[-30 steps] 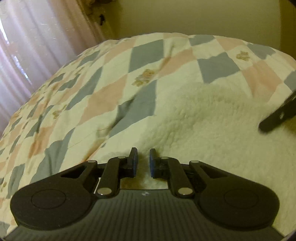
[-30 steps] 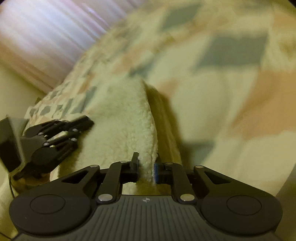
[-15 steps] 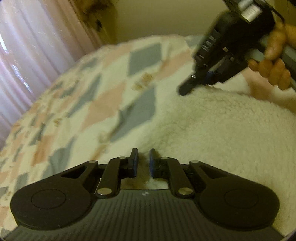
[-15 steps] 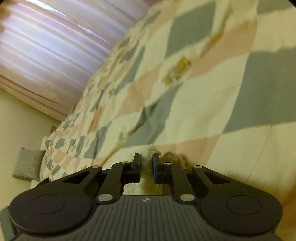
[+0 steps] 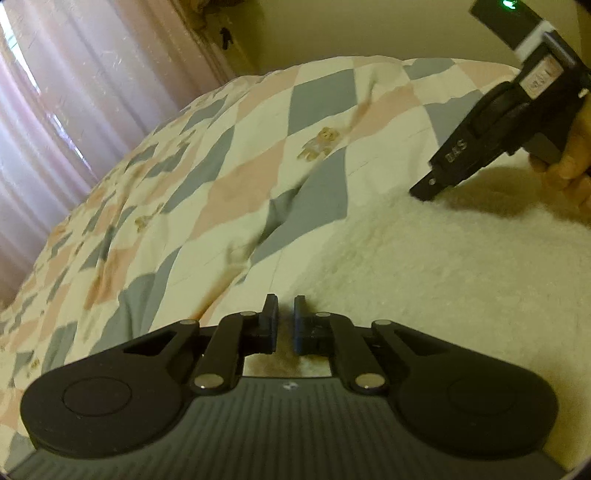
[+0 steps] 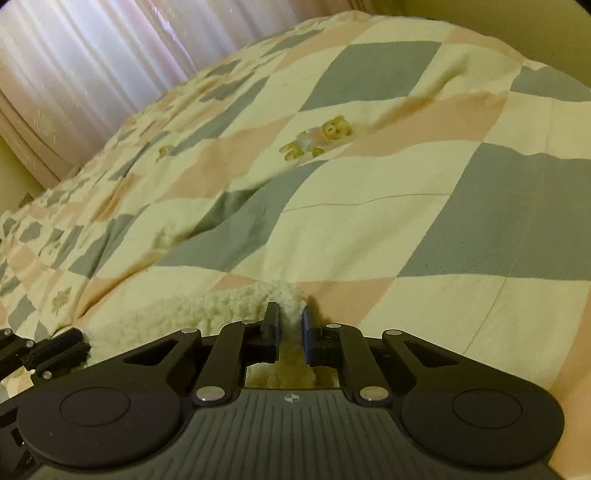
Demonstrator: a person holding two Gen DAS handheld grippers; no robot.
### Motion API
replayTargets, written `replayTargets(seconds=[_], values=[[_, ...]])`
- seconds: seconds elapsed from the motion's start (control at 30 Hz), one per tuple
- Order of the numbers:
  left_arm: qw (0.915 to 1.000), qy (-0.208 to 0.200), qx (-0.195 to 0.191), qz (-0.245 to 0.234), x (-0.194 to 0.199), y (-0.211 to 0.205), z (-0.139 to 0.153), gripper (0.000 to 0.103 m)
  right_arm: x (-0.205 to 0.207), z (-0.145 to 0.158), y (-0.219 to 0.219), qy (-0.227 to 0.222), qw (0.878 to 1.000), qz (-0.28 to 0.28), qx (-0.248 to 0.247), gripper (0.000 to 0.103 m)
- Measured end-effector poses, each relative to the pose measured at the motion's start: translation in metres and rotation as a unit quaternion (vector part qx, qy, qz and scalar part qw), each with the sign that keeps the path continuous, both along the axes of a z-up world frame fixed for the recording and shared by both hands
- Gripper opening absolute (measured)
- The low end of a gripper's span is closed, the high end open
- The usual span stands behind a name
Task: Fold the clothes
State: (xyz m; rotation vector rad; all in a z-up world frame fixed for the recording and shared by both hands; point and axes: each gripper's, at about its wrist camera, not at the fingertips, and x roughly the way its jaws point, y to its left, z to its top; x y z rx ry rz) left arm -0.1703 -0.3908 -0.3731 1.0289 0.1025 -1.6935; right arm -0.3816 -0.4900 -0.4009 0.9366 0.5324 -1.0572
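A cream fleece garment (image 5: pixel 443 266) lies on the checked quilt (image 5: pixel 229 177). My left gripper (image 5: pixel 285 310) is shut on its near edge, fleece showing between the pads. My right gripper (image 6: pixel 289 320) is shut on another edge of the fleece garment (image 6: pixel 236 302), which bulges up between its fingers. In the left wrist view the right gripper (image 5: pixel 439 184) comes in from the upper right, its tips low over the fleece. In the right wrist view the left gripper (image 6: pixel 55 350) shows at the lower left edge, at the fleece.
The quilt (image 6: pixel 369 192) has grey, pink and cream diamonds with small teddy bears (image 6: pixel 317 140) and covers the whole bed. Pink curtains (image 5: pixel 66 96) hang at the left. A plain wall (image 5: pixel 369 29) stands behind the bed.
My right gripper has carried its fleece edge over towards the left side and come down low over the garment. The left gripper has stayed shut on its edge, nearly still.
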Motion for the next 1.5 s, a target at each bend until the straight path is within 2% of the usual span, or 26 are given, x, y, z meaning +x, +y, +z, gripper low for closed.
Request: replayTargets(seconds=[0.07, 0.1, 0.13, 0.23, 0.33, 0.47, 0.5, 0.6, 0.63, 0.67, 0.7, 0.77, 0.83, 0.93, 0.97, 1.03, 1.1, 1.13, 1.23, 1.33, 1.4, 1.5], values=[[0.9996, -0.028, -0.005, -0.004, -0.008, 0.003, -0.006, 0.003, -0.012, 0.014, 0.004, -0.007, 1.0, -0.008, -0.001, 0.028], [0.9993, -0.036, -0.006, -0.004, -0.011, 0.004, -0.007, 0.003, -0.02, 0.023, 0.01, -0.005, 1.0, -0.016, -0.012, 0.042], [0.9991, -0.042, -0.007, -0.003, -0.013, 0.004, -0.009, 0.001, -0.027, 0.034, 0.021, 0.003, 1.0, -0.017, -0.026, 0.045], [0.9992, -0.04, -0.003, 0.005, -0.017, 0.002, -0.009, 0.0, -0.05, 0.065, 0.056, 0.027, 0.997, -0.02, -0.069, 0.044], [0.9988, -0.048, -0.005, -0.004, -0.026, 0.005, -0.012, 0.0, -0.058, 0.08, 0.101, 0.002, 0.998, 0.012, -0.061, 0.044], [0.9982, -0.058, -0.013, -0.012, -0.03, 0.009, -0.014, 0.0, -0.074, 0.055, 0.146, -0.038, 0.999, -0.022, 0.02, 0.045], [0.9981, -0.059, -0.015, -0.014, -0.031, 0.01, -0.014, 0.0, -0.081, 0.047, 0.155, -0.052, 0.997, -0.045, 0.041, 0.045], [0.9977, -0.062, -0.019, -0.019, -0.034, 0.014, -0.014, 0.0, -0.104, 0.021, 0.18, -0.14, 0.979, -0.113, 0.096, 0.046], [0.9976, -0.063, -0.02, -0.021, -0.035, 0.015, -0.013, 0.0, -0.109, 0.014, 0.184, -0.171, 0.971, -0.126, 0.111, 0.042], [0.9974, -0.064, -0.022, -0.023, -0.036, 0.017, -0.013, 0.0, -0.112, 0.007, 0.188, -0.189, 0.964, -0.137, 0.127, 0.031], [0.9973, -0.065, -0.023, -0.025, -0.037, 0.018, -0.013, 0.0, -0.114, 0.007, 0.191, -0.193, 0.962, -0.145, 0.126, 0.015], [0.997, -0.067, -0.026, -0.029, -0.039, 0.02, -0.013, 0.0, -0.119, 0.007, 0.198, -0.201, 0.958, -0.161, 0.124, 0.01], [0.9967, -0.069, -0.029, -0.033, -0.041, 0.023, -0.013, 0.0, -0.122, 0.022, 0.204, -0.173, 0.966, -0.168, 0.095, 0.007], [0.9948, -0.083, -0.039, -0.045, -0.049, 0.028, -0.018, 0.0, -0.111, 0.034, 0.209, -0.088, 0.984, -0.146, 0.059, 0.005], [0.9936, -0.091, -0.043, -0.05, -0.054, 0.031, -0.021, 0.0, -0.102, 0.029, 0.207, -0.05, 0.988, -0.131, 0.061, 0.005], [0.9914, -0.107, -0.05, -0.056, -0.057, 0.033, -0.023, 0.0, -0.085, 0.015, 0.204, -0.006, 0.992, -0.109, 0.061, 0.005], [0.9935, -0.088, -0.056, -0.045, -0.048, 0.037, -0.006, 0.0, -0.069, 0.009, 0.202, 0.033, 0.995, -0.082, 0.045, 0.005], [0.9958, -0.064, -0.055, -0.035, -0.04, 0.04, 0.008, 0.003, -0.063, 0.01, 0.201, 0.05, 0.995, -0.073, 0.038, 0.005], [0.9987, 0.019, -0.047, 0.0, -0.011, 0.061, 0.05, 0.004, -0.066, 0.01, 0.202, 0.057, 0.995, -0.066, 0.039, 0.005], [0.9956, 0.093, -0.002, -0.002, 0.005, 0.089, 0.06, 0.004, -0.07, 0.011, 0.203, 0.06, 0.995, -0.063, 0.041, 0.005], [0.9955, 0.09, 0.028, -0.008, 0.003, 0.104, 0.039, 0.004, -0.068, 0.01, 0.203, 0.065, 0.995, -0.059, 0.041, 0.005], [0.9985, 0.048, 0.027, -0.003, -0.008, 0.115, 0.0, 0.0, -0.062, 0.009, 0.201, 0.076, 0.995, -0.047, 0.04, 0.006]])
